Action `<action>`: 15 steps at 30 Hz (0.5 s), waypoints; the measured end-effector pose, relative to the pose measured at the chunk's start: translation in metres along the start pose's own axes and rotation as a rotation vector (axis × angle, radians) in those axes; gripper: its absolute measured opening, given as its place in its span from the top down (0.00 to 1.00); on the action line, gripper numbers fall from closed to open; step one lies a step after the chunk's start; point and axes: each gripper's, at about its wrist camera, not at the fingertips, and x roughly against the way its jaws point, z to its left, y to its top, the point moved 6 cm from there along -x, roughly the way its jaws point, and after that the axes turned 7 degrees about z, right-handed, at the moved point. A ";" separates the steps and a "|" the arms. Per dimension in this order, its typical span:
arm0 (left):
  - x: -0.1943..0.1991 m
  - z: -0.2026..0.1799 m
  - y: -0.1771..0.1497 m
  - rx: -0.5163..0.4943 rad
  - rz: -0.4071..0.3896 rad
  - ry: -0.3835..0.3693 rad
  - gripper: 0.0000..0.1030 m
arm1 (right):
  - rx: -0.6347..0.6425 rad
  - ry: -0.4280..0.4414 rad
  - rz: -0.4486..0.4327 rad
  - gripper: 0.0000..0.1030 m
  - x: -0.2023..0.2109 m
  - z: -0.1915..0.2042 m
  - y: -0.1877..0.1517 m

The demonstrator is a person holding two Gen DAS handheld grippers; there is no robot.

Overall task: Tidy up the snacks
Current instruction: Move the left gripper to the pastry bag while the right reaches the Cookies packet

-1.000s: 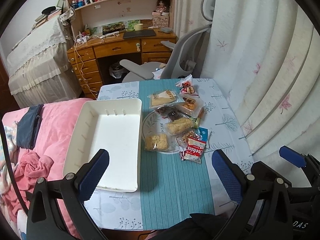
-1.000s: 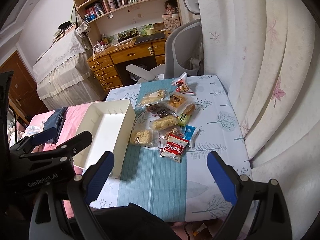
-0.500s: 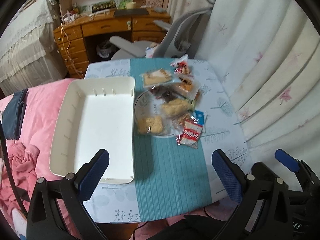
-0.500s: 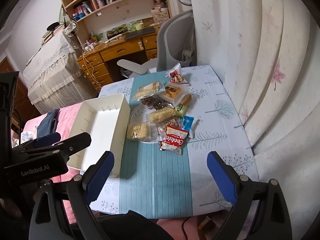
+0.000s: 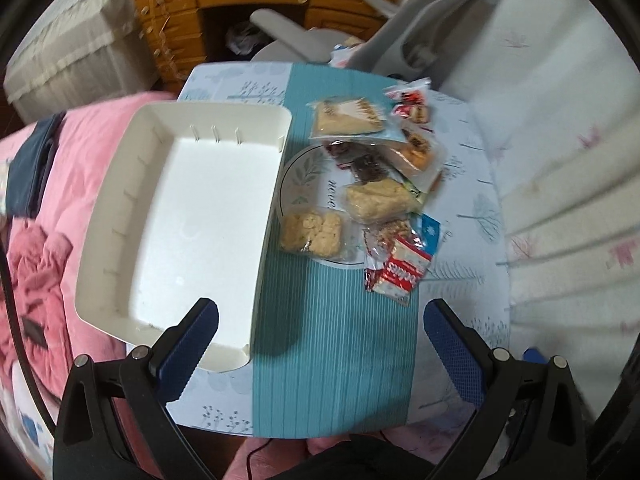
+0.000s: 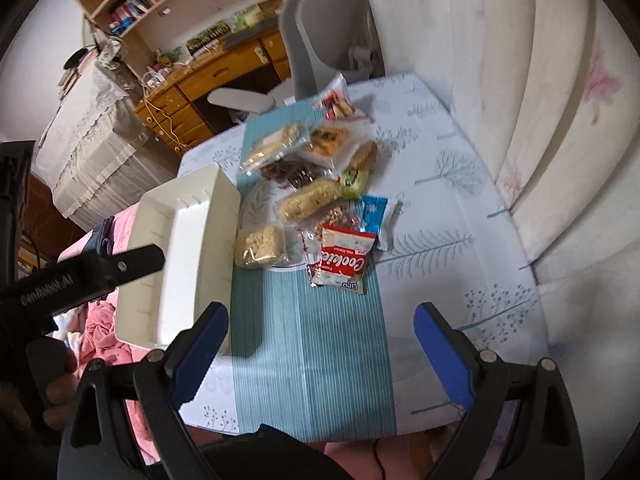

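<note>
Snacks lie heaped just right of the white tray (image 5: 176,216), nothing inside it yet. Nearest the right gripper (image 6: 320,356), whose jaws stand wide apart and empty, is the cookie packet (image 6: 342,266), straight ahead, its long axis running away from the claw. The left gripper (image 5: 320,344), likewise spread, hovers over the tray's near corner.

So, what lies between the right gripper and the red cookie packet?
Only bare striped teal runner separates the right gripper from the cookie packet, seen in the right wrist view.
</note>
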 end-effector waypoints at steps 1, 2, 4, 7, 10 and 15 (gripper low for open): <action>-0.006 -0.001 0.006 0.031 0.015 0.003 0.01 | -0.009 0.005 0.014 0.08 -0.004 -0.002 0.002; -0.010 -0.002 0.010 0.059 0.024 0.006 0.01 | -0.022 0.013 0.034 0.08 -0.011 -0.005 0.006; -0.019 -0.001 0.016 0.112 0.043 0.011 0.01 | -0.035 0.028 0.072 0.08 -0.026 -0.010 0.013; -0.038 -0.002 0.026 0.191 0.088 0.026 0.01 | -0.043 0.033 0.129 0.08 -0.052 -0.019 0.021; -0.058 -0.001 0.035 0.260 0.127 0.044 0.01 | -0.056 0.034 0.186 0.08 -0.072 -0.025 0.026; -0.088 -0.004 0.048 0.345 0.185 0.064 0.01 | -0.038 0.033 0.281 0.08 -0.108 -0.032 0.032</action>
